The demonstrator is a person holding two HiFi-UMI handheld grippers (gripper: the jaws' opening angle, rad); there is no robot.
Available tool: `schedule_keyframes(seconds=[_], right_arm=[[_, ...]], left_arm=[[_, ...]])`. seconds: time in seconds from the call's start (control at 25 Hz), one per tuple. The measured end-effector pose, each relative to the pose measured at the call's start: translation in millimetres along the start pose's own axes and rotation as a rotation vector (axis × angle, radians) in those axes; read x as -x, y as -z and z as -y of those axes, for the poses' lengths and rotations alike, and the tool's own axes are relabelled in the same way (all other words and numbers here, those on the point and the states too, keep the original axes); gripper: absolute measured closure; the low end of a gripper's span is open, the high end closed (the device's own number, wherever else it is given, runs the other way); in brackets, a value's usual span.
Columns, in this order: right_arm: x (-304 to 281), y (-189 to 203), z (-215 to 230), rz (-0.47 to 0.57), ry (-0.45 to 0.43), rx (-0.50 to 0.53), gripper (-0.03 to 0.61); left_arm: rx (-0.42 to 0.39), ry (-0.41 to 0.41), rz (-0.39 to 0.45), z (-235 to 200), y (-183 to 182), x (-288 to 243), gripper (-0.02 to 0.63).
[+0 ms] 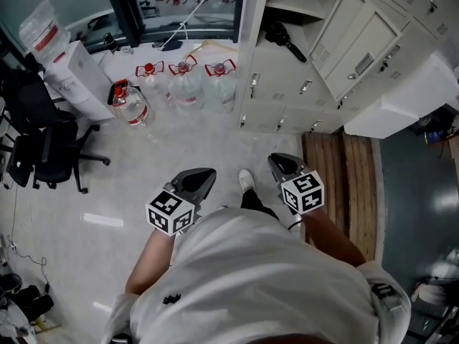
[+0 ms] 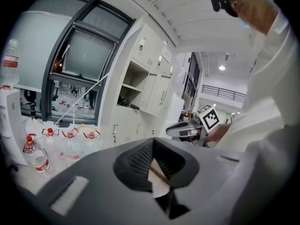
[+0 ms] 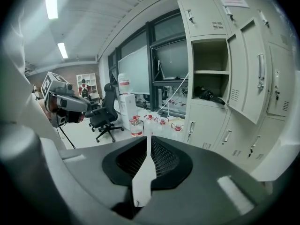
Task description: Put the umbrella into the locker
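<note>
A black folded umbrella (image 1: 287,43) lies on the shelf of an open locker compartment (image 1: 283,2), whose door (image 1: 356,49) stands swung out to the right. The right gripper view shows the umbrella (image 3: 208,95) inside that compartment (image 3: 208,55); the left gripper view has it (image 2: 127,103) far off. My left gripper (image 1: 204,174) and right gripper (image 1: 280,162) hang close to my body, well short of the lockers. Each gripper's own view, left (image 2: 152,142) and right (image 3: 149,139), shows jaws closed with nothing between them.
Several large water bottles (image 1: 186,84) stand on the floor left of the lockers, below a window. A black office chair (image 1: 43,149) and a white box (image 1: 72,77) are at the left. Wooden boards (image 1: 344,178) lie on the floor at the right.
</note>
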State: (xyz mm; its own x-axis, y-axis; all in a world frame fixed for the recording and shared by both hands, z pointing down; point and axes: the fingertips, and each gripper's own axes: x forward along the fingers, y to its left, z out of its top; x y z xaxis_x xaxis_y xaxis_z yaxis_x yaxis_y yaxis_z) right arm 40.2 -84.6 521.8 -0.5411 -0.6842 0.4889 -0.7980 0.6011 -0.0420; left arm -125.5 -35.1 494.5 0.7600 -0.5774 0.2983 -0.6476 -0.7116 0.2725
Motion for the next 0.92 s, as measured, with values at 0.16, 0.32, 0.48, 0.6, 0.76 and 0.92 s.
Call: schedule_keyframes(seconds=[0.16,0.32,0.48,0.6,0.76,0.92], right_arm=[[-2.7,1.0,-3.5,-0.005,-0.005,0.010,0.549],[-3.8,0.1,-4.6,-0.005,-0.006,0.013,0.550],[-4.4,0.3,0.0,-0.005,-0.004,0.007,0.549],[-5.3,-2.2,2.9,0.003,-0.007,0.007,0.549],[-7.5,-4.7,7.4,0.011,-0.006,0.007,0.549],[-10.5,-6.2,13.0,0.008,-0.009,0.009,0.549]], left_arm=[[0.008,-0.009,-0.003,-1.9,4.2,3.9,0.558],[0.012,-0.010,-0.008,-2.0,6.3,5.3,0.558],[0.003,-0.011,-0.011,-1.5,3.3,2.7,0.558],[0.001,-0.016,-0.014,-2.2,1.6,0.8,0.558],[-0.003,-0.018,-0.018,-3.9,0.9,-2.4,0.558],[-0.004,-0.019,-0.017,-5.1,-0.5,-5.9,0.558]])
